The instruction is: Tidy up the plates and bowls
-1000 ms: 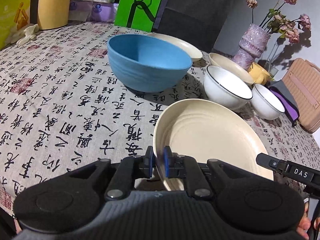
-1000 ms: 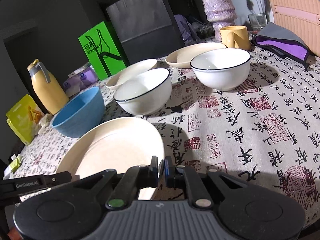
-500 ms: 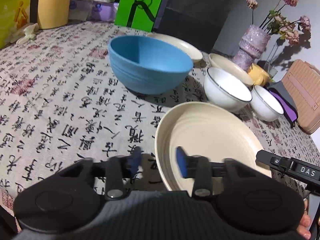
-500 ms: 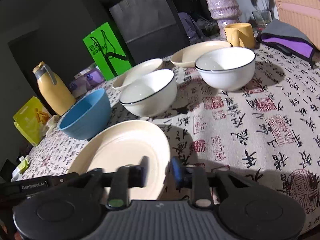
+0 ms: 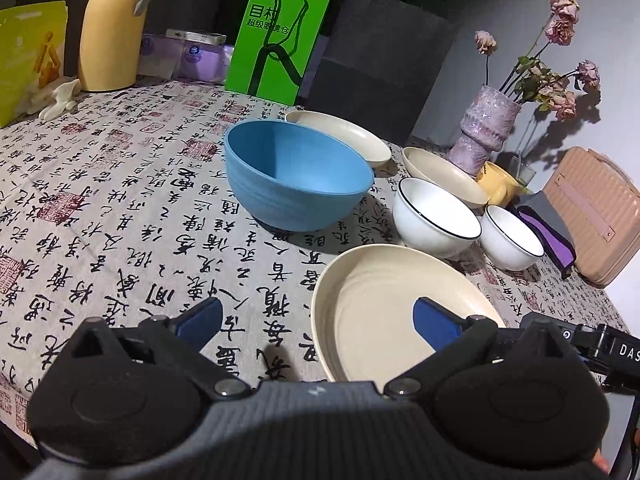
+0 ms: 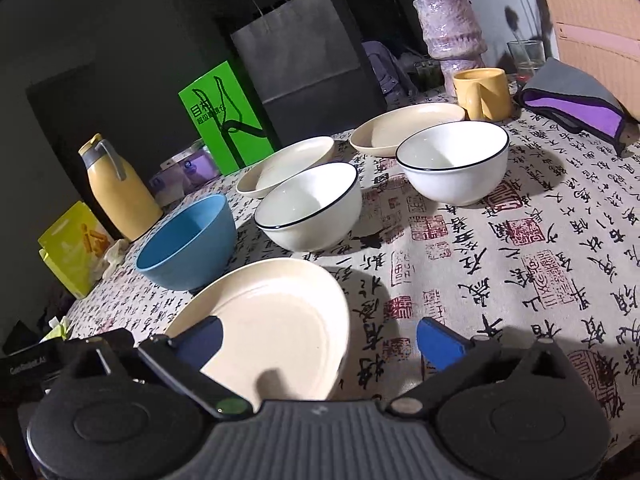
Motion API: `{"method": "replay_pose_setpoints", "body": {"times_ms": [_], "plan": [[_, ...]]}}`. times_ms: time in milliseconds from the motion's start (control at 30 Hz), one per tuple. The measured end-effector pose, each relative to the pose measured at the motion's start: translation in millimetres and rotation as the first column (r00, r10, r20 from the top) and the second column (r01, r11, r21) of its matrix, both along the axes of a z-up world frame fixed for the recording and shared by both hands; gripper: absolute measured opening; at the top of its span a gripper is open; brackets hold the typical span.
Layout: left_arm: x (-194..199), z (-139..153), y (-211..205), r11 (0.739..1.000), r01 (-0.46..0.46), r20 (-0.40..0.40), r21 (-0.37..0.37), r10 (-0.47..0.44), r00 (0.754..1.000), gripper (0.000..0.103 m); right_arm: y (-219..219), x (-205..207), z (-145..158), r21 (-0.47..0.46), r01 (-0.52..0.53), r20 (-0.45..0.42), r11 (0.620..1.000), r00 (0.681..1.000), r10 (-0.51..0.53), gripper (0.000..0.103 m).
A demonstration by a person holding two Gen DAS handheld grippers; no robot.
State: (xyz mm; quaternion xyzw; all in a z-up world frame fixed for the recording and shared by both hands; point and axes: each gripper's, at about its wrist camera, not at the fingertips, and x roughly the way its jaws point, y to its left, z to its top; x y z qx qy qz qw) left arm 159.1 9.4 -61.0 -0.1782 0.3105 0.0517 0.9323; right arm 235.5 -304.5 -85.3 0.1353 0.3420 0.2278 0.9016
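The left claw point(image 5: 318, 320) stands wide and holds nothing. Its blue pads point(image 5: 434, 322) are far from each other: one is above the cream plate point(image 5: 384, 304), the other above the printed cloth of the desk point(image 5: 120, 208). The right claw point(image 6: 320, 340) is also wide and empty, with one pad over the same cream plate point(image 6: 276, 320) and the other over the cloth beside it. I cannot tell for sure if any pad touches the plate, because the view is flat here.

The cream plate lies flat on the desk, close to both claws. Behind it stands the blue bowl point(image 5: 298, 176), upright and apart from the plate. To the right of the blue bowl are two white bowls with a dark rim: the larger white bowl point(image 5: 436, 224) is near the far edge of the cream plate, and the smaller white bowl point(image 5: 512, 242) is just beside the larger one. Behind the blue bowl lies a second cream plate point(image 5: 344, 136), and a third cream plate point(image 5: 444, 176) lies behind the larger white bowl, next to the purple vase point(image 5: 484, 132) with dried flowers. A yellow mug point(image 6: 482, 94) stands near this third plate. Far behind the blue bowl, at the edge of the desk, are a green box point(image 5: 276, 44) and a yellow jug point(image 5: 114, 24).
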Motion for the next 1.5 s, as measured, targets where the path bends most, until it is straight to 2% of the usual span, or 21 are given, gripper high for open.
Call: {"method": "replay_pose_setpoints", "body": {"times_ms": [733,1067,1500], "plan": [[-22,19,2,1.0,0.009,0.061,-0.022,-0.007,0.998,0.103,12,-18,15,-0.018,-0.01,0.02,1.0,1.0,0.01,0.103],[-31,36,4,1.0,0.01,0.105,-0.011,-0.009,0.994,0.103,15,-25,31,-0.033,-0.013,0.054,0.999,0.998,0.015,0.103],[-25,61,10,1.0,0.022,0.15,0.019,-0.025,0.988,0.103,18,-14,49,-0.026,0.003,0.071,1.0,0.997,-0.001,0.103]]}}
